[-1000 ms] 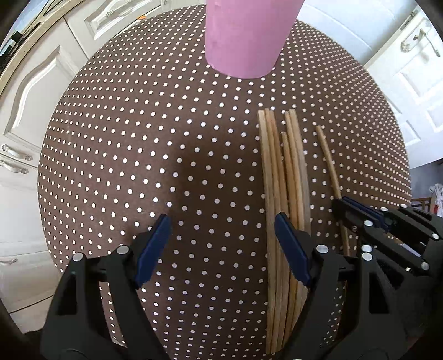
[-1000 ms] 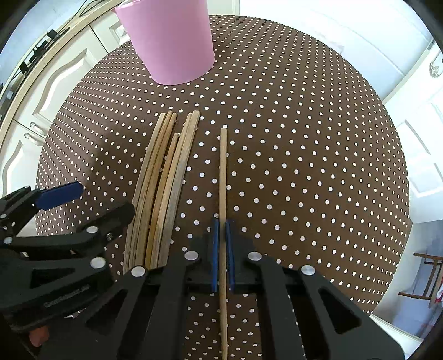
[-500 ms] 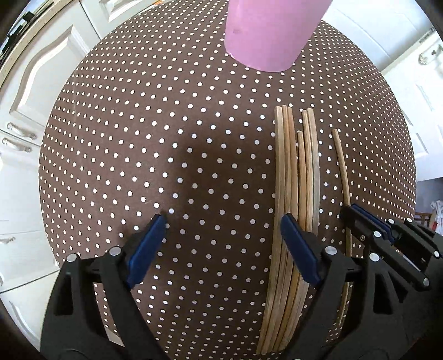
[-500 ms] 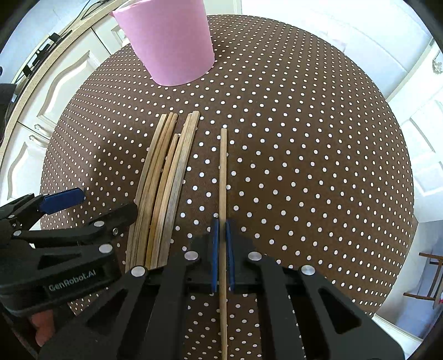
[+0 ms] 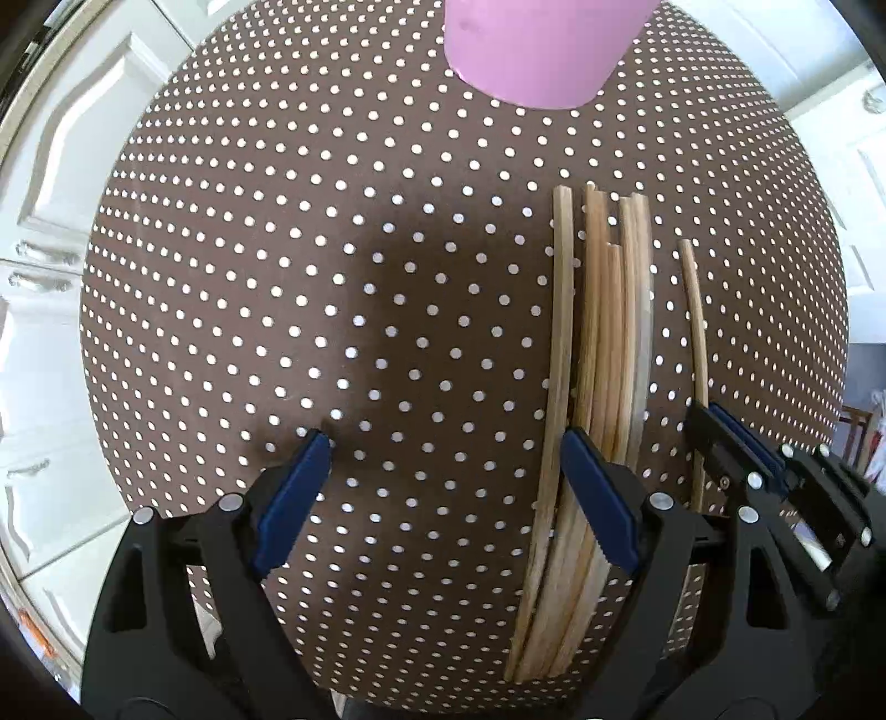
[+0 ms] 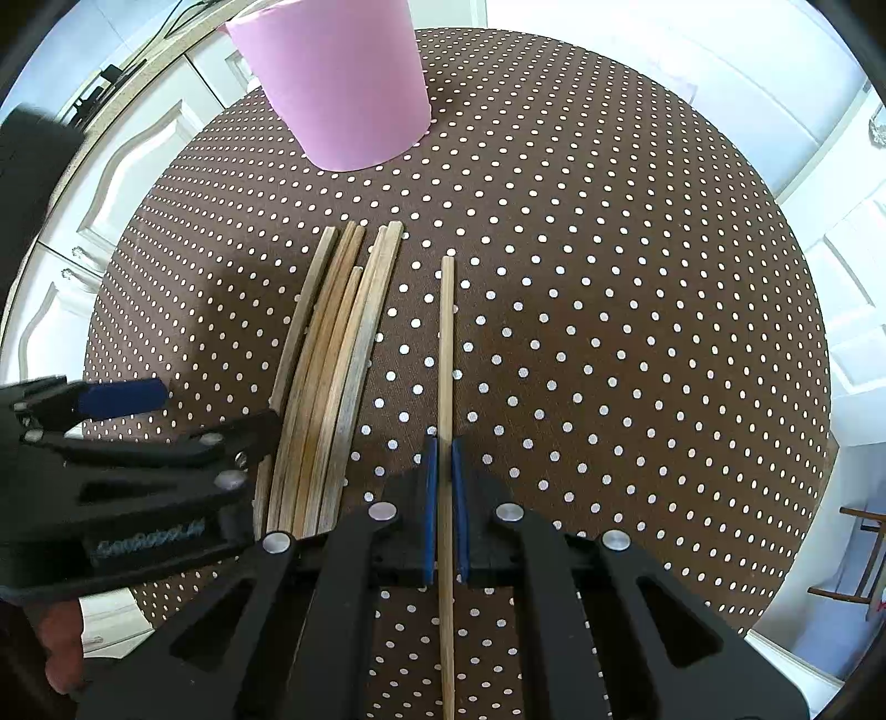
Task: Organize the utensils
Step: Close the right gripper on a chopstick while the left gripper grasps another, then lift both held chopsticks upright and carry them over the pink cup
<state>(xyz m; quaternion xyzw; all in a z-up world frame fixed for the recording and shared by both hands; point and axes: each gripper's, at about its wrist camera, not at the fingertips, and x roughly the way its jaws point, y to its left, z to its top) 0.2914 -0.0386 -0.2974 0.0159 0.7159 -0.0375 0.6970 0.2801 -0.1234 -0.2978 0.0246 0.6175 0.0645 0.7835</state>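
Several wooden chopsticks (image 6: 332,360) lie side by side on the brown polka-dot table (image 6: 609,332); they also show in the left wrist view (image 5: 603,354). My right gripper (image 6: 443,448) is shut on a single chopstick (image 6: 446,343), apart to the right of the bundle and pointing at the pink cup (image 6: 343,77). My left gripper (image 5: 443,448) is open, low over the table, its right finger (image 5: 595,498) over the bundle's near end. The pink cup (image 5: 542,50) stands at the far side.
White cabinet doors (image 5: 44,221) surround the round table on the left and far side. A wooden chair (image 6: 864,554) stands beyond the table's right edge. The right gripper (image 5: 736,443) shows at the right of the left wrist view.
The left gripper has moved forward toward the cup and lower over the bundle; one chopstick at the bundle's left has separated slightly. The right gripper stays shut on the single chopstick, slightly raised.
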